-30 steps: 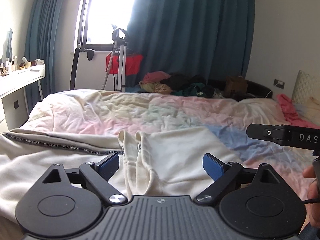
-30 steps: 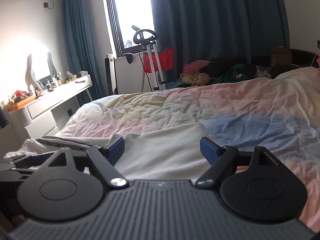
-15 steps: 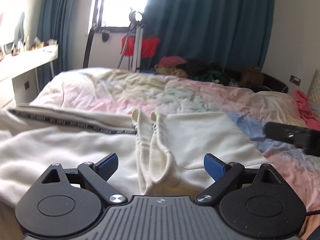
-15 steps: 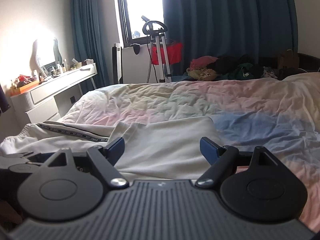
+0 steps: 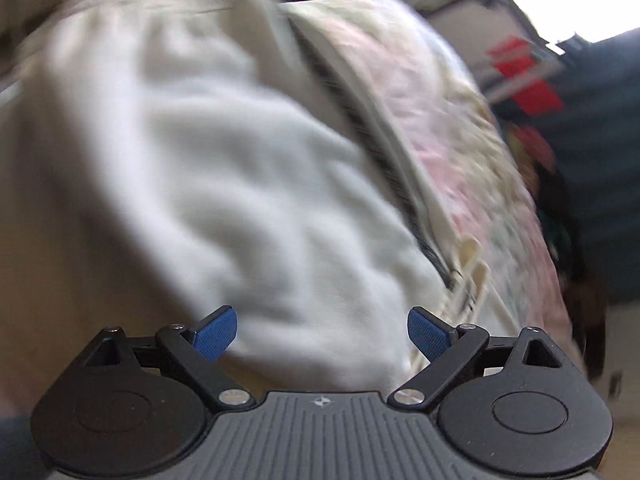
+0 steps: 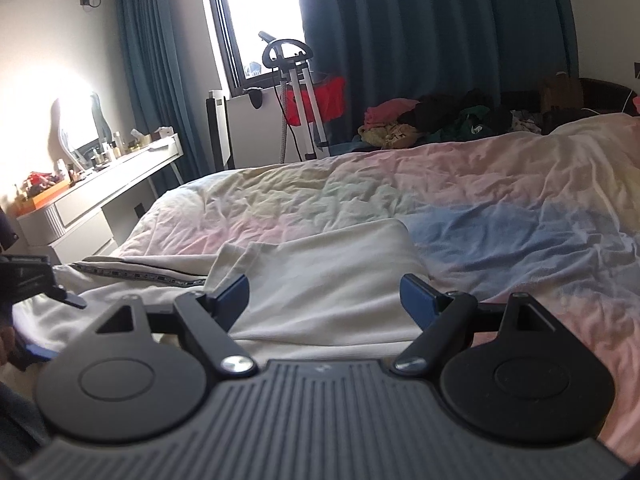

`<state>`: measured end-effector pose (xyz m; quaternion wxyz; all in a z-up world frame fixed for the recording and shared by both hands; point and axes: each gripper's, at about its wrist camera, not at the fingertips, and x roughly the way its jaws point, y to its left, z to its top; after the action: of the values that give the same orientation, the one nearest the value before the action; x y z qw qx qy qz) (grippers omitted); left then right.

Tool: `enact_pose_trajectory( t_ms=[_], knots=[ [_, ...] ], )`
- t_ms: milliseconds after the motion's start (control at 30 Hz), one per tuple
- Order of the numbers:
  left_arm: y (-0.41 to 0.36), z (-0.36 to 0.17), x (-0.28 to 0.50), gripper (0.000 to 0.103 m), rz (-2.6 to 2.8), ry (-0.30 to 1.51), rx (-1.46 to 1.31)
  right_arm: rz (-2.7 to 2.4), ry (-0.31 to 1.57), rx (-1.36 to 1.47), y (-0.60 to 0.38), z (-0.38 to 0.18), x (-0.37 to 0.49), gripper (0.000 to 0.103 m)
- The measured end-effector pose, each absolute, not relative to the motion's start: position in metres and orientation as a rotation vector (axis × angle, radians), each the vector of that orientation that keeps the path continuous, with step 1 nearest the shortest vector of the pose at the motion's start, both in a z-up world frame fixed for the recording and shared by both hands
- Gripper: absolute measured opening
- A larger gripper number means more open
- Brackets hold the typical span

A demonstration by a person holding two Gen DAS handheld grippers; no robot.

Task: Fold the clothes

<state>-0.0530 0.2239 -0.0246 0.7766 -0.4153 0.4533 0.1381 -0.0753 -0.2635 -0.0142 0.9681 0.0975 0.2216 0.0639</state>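
A cream garment with a dark lettered stripe lies spread on the near side of the bed, its right part folded flat. My right gripper is open and empty, hovering just above the folded part. My left gripper is open and empty, tilted and close over the garment's left part; that view is motion-blurred. The left gripper's body shows at the left edge of the right wrist view.
The bed has a pastel pink, blue and yellow cover. A pile of clothes lies at its far side. A white dresser stands at left, a garment steamer stand by the window.
My left gripper has swung sharply left and rolled, now pointing at the garment's left part. My right gripper has barely moved. Both stay open.
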Motion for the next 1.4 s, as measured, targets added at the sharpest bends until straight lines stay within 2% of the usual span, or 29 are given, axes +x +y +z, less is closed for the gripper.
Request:
enact_pose_trajectory(
  t_ms=[100, 333, 500, 600, 633, 667, 700, 800, 867, 933, 1033, 1167, 1267, 1400],
  knots=[
    [0.261, -0.02, -0.059, 0.094, 0.383, 1.004, -1.013, 0.137, 0.458, 0.211, -0.265, -0.015, -0.075, 0.084],
    [0.299, -0.043, -0.041, 0.093, 0.358, 1.112, -0.915, 0.145, 0.52, 0.217, -0.267, -0.026, -0.067, 0.084],
    [0.331, -0.062, -0.053, 0.093, 0.452, 1.057, -0.99, 0.137, 0.557, 0.225, -0.268, -0.035, -0.058, 0.084],
    [0.351, -0.065, -0.064, 0.09, 0.449, 0.913, -1.064, 0.118, 0.568, 0.201, -0.263, -0.04, -0.049, 0.084],
    [0.356, -0.064, -0.068, 0.086, 0.458, 0.854, -1.067, 0.109, 0.567, 0.195, -0.262, -0.041, -0.046, 0.084],
    [0.361, -0.062, -0.072, 0.075, 0.472, 0.802, -1.064, 0.107, 0.558, 0.19, -0.26, -0.041, -0.042, 0.084],
    [0.367, -0.061, -0.076, 0.07, 0.487, 0.75, -1.059, 0.106, 0.55, 0.178, -0.258, -0.042, -0.038, 0.084],
    [0.378, -0.059, -0.081, 0.053, 0.491, 0.677, -1.074, 0.091, 0.562, 0.118, -0.246, -0.048, -0.019, 0.084],
    [0.382, -0.056, -0.083, 0.037, 0.489, 0.645, -1.062, 0.093, 0.608, 0.087, -0.238, -0.06, -0.005, 0.084],
    [0.373, -0.042, -0.081, 0.03, 0.468, 0.603, -0.985, 0.092, 0.69, 0.072, -0.234, -0.079, 0.009, 0.084],
    [0.349, -0.012, -0.075, 0.026, 0.414, 0.517, -0.863, 0.093, 0.76, 0.143, -0.243, -0.094, 0.017, 0.083],
    [0.298, 0.041, -0.058, 0.022, 0.372, 0.443, -0.73, 0.069, 0.731, 0.268, -0.262, -0.078, 0.004, 0.084],
    [0.24, 0.081, -0.042, 0.021, 0.357, 0.361, -0.614, 0.075, 0.658, 0.421, -0.287, -0.059, -0.016, 0.084],
    [0.152, 0.126, -0.026, 0.021, 0.31, 0.247, -0.516, -0.073, 0.471, 0.475, -0.33, -0.025, -0.05, 0.084]
  ],
)
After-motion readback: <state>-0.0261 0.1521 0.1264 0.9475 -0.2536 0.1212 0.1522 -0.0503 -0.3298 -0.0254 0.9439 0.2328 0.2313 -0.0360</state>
